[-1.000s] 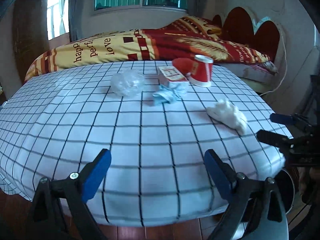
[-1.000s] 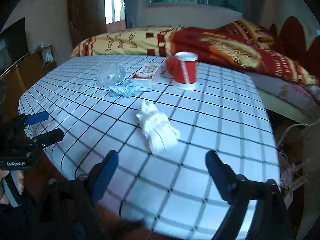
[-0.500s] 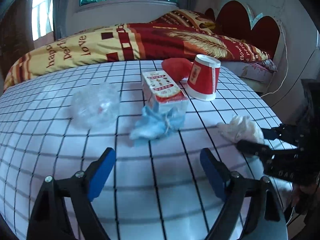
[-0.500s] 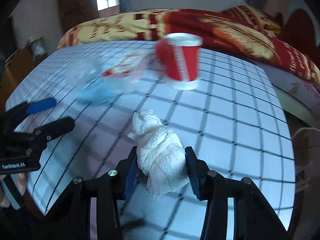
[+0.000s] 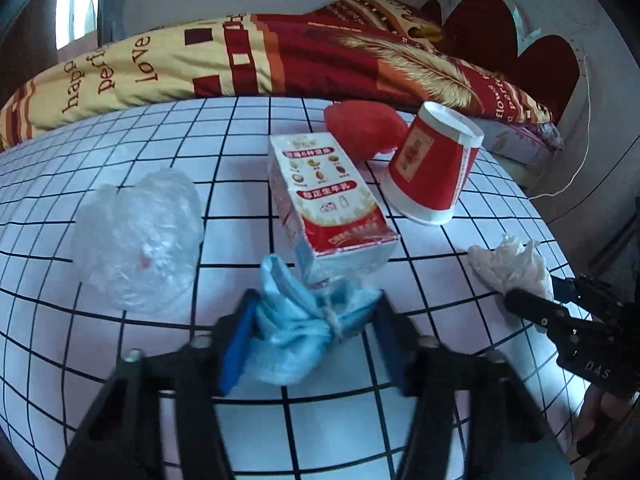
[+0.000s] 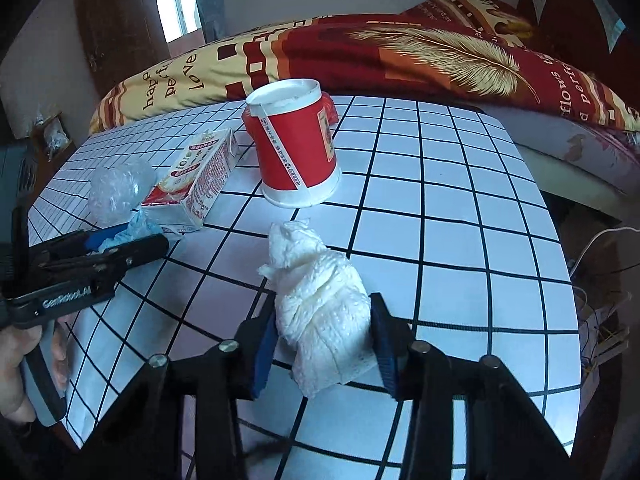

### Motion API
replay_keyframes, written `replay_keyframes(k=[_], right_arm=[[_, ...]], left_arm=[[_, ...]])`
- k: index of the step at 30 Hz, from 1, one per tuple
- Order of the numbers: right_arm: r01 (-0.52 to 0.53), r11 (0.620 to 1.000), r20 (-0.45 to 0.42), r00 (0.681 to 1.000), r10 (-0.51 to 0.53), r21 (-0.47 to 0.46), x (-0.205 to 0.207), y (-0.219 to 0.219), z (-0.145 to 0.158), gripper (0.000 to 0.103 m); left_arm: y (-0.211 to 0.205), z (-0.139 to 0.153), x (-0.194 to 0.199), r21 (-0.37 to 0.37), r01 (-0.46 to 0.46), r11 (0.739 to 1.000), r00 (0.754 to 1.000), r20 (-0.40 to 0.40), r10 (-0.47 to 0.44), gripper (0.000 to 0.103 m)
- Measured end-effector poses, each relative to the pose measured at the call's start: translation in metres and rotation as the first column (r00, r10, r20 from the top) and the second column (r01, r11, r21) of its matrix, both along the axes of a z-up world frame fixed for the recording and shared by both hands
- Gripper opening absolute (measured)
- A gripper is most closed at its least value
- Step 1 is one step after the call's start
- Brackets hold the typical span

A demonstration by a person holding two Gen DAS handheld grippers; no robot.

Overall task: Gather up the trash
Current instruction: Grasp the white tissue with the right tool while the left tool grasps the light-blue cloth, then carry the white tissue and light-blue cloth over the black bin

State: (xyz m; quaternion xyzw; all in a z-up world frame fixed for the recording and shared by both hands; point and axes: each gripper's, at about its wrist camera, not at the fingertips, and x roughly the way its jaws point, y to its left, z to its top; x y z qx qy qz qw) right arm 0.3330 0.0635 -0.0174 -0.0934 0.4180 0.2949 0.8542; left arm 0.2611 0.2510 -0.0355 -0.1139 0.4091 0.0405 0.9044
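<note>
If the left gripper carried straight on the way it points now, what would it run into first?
The left gripper is closing around the crumpled blue mask; straight beyond it lies the milk carton, whose near end looks about touching the mask, so that likely comes first.

Right tool (image 6: pixel 323 340): jaws closing, blue pads flank the white tissue wad (image 6: pixel 322 316)
Left tool (image 6: pixel 120 246): at left edge, around blue crumpled mask (image 6: pixel 138 230)
Surface (image 6: pixel 440 208): white grid cloth
Red paper cup (image 6: pixel 294 144): upside down, beyond the wad
Carton (image 6: pixel 196 180): lying flat, left of cup
Clear plastic (image 6: pixel 118 188): beside carton
</note>
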Motion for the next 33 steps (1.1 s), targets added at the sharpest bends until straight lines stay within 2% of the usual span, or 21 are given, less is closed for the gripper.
replay_keyframes(k=[3, 15, 24, 33], right_arm=[[-0.003, 1.000, 0.009, 1.000, 0.003, 0.009, -0.006, -0.006, 0.004, 0.043], [0.007, 0.999, 0.075, 0.997, -0.010, 0.049, -0.065, -0.053, 0.031, 0.042], [0.049, 0.997, 0.097, 0.994, -0.054, 0.056, -0.105, -0.105, 0.040, 0.042], [0.102, 0.992, 0.116, 0.987, -0.109, 0.068, -0.134, -0.153, 0.045, 0.042]], left_arm=[[-0.002, 0.006, -0.013, 0.001, 0.002, 1.000, 1.000, 0.029, -0.002, 0.043], [-0.045, 0.033, -0.081, 0.065, 0.075, 0.995, 0.985, 0.148, -0.084, 0.042], [-0.079, 0.037, -0.104, 0.047, 0.119, 0.992, 0.977, 0.170, -0.126, 0.042], [-0.122, 0.044, -0.121, 0.066, 0.192, 0.979, 0.961, 0.189, -0.201, 0.042]])
